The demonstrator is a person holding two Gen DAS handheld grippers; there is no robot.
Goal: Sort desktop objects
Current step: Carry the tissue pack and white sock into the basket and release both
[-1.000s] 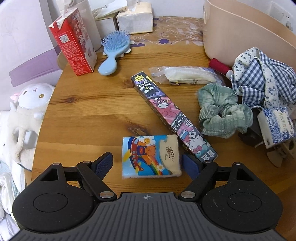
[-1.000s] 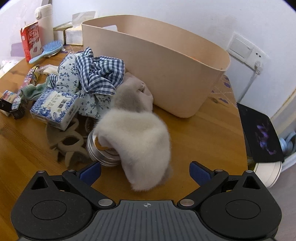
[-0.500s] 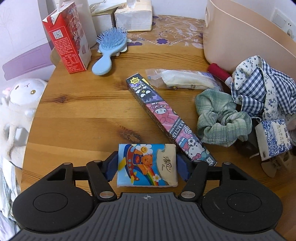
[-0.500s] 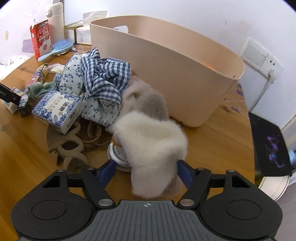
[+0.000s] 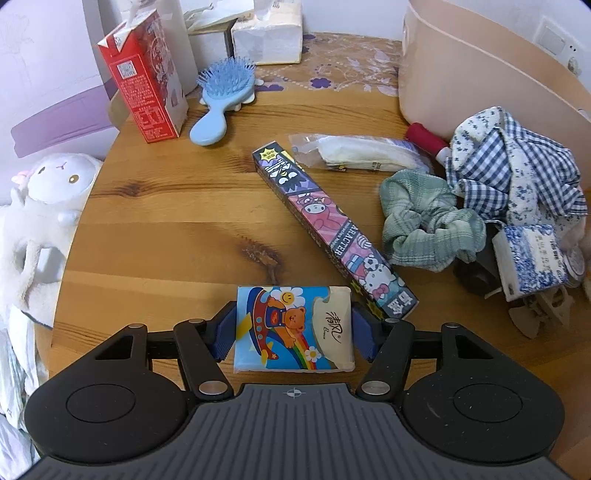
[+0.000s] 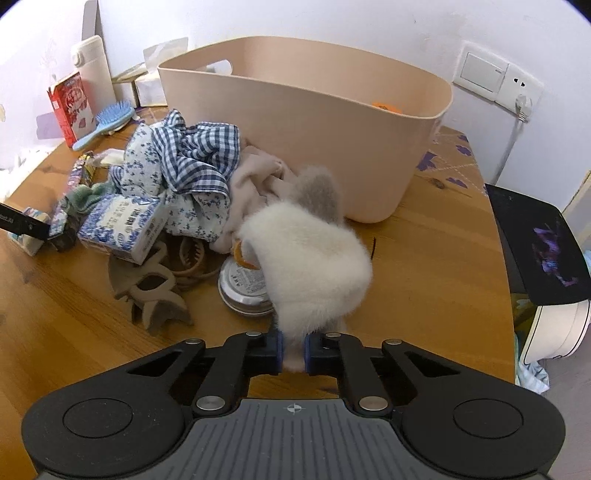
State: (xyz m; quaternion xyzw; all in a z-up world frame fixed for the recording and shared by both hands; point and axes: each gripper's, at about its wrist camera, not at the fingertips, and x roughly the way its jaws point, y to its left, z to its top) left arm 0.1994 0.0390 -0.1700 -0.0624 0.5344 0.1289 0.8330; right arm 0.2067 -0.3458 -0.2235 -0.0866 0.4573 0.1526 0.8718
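Note:
My left gripper is shut on a colourful cartoon tissue pack, its pads touching both sides, at the near edge of the round wooden table. My right gripper is shut on the lower edge of a fluffy white sock, which drapes over a round metal tin. A beige plastic bin stands behind the sock. Next to the tissue pack lie a long cartoon box and a green scrunchie.
A checked and floral cloth heap, a blue-white tissue pack, beige hair claws, a blue hairbrush, a red carton, a wrapped white item and tissue boxes crowd the table. A plush toy sits off the left edge.
My left gripper closed from wide open onto the tissue pack. My right gripper moved in and closed from wide open onto the white sock's edge.

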